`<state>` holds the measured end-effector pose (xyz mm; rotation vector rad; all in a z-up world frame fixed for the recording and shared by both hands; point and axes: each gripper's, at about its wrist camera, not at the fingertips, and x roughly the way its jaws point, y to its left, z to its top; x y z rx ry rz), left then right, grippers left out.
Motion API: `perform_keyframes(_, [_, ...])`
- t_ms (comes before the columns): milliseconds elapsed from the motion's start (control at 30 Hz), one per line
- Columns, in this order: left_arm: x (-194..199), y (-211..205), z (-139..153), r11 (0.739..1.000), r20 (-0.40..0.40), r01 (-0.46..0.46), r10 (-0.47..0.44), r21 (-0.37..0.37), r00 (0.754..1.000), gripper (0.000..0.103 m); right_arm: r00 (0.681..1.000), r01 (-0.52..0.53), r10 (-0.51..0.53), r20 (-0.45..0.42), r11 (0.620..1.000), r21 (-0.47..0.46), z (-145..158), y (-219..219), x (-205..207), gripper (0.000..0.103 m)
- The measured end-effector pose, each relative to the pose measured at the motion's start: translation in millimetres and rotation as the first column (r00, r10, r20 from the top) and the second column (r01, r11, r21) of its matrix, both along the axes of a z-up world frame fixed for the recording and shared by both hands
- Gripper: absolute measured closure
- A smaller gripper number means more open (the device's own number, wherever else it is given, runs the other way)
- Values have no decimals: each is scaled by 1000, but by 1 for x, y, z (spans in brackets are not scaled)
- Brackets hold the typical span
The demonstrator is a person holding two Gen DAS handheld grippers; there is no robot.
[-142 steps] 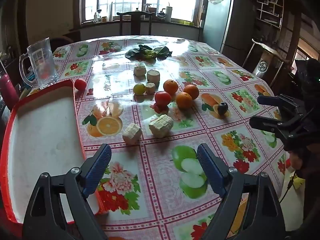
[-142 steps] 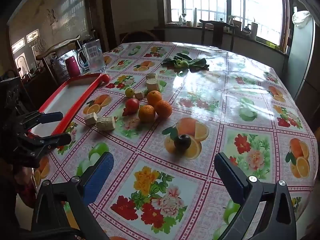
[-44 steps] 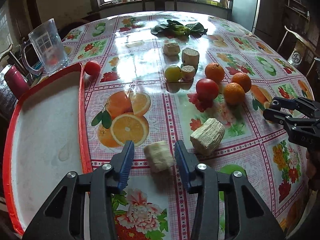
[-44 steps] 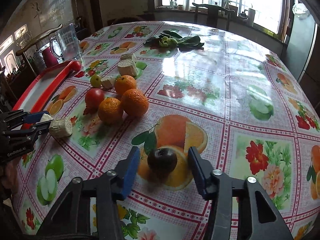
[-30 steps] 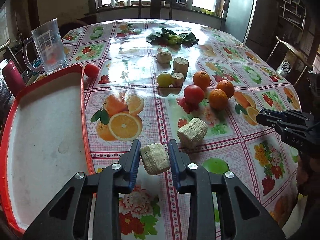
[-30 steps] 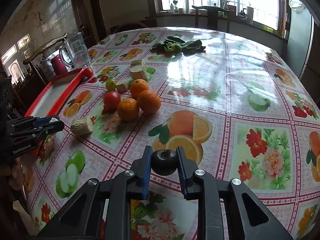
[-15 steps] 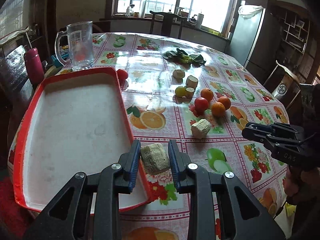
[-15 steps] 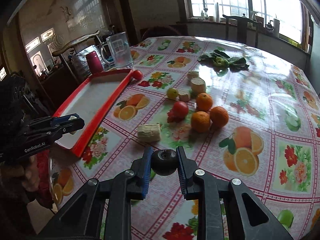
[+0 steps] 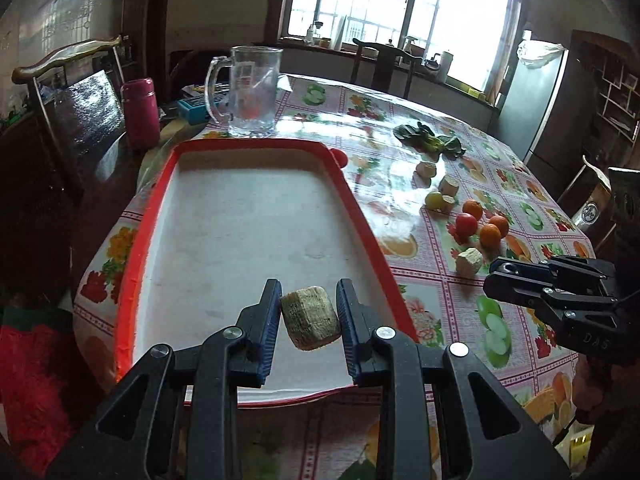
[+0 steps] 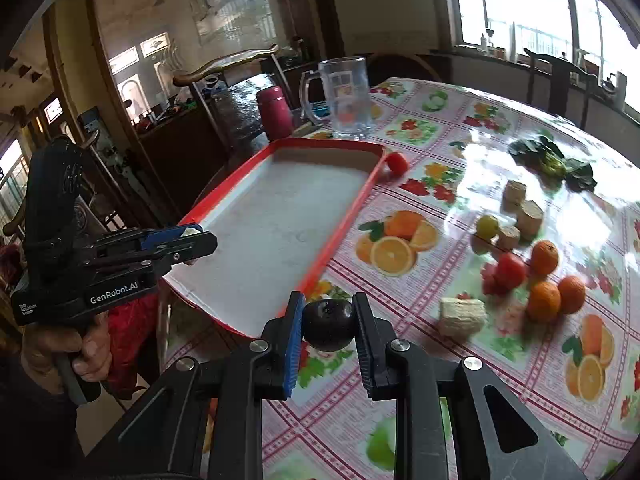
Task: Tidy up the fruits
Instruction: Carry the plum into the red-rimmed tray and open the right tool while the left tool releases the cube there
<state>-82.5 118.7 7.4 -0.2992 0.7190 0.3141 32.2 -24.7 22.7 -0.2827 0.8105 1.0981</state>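
My left gripper (image 9: 308, 308) is shut on a pale ridged chunk (image 9: 310, 322) and holds it above the near end of the red-rimmed white tray (image 9: 248, 236). My right gripper (image 10: 328, 322) is shut on a dark round fruit (image 10: 329, 324), held over the table just off the tray's near right rim (image 10: 320, 264). The left gripper also shows in the right wrist view (image 10: 192, 240). On the table lie oranges (image 10: 544, 300), a red tomato (image 10: 510, 270), a yellow-green fruit (image 10: 487, 225) and more pale chunks (image 10: 462, 316).
A glass mug (image 9: 250, 92) and a magenta bottle (image 9: 140, 114) stand beyond the tray's far end. A small red fruit (image 10: 397, 162) sits at the tray's far right corner. Green leaves (image 9: 430, 138) lie further back. A chair (image 9: 76, 92) stands at the left.
Both grippers have swung left with their loads. The left one now holds the chunk over the tray; the right one has come close to the tray's rim.
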Motion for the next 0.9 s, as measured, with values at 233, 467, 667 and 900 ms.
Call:
perform_keyframes(233, [-20,35,-8,997,-31,-81,81,-1,996,77,993,-119,119,-26,993,-12,-8,62,-22,79])
perform_keyframes(467, [-18,45,-20,998,-103,-61,62,8,993,77,983,-173,166,-82,981,-86,-35,103,-24,79])
perform_keyframes(667, [-10,47,-33,999,-143,-50,50,4,988,77,979,-195,183,-89,969,-149,-52,114,-27,76])
perform_keyframes(900, [-4,50,-46,998,-182,-64,60,-17,981,72,979,-198,188,-78,969,-147,-53,112,-29,57])
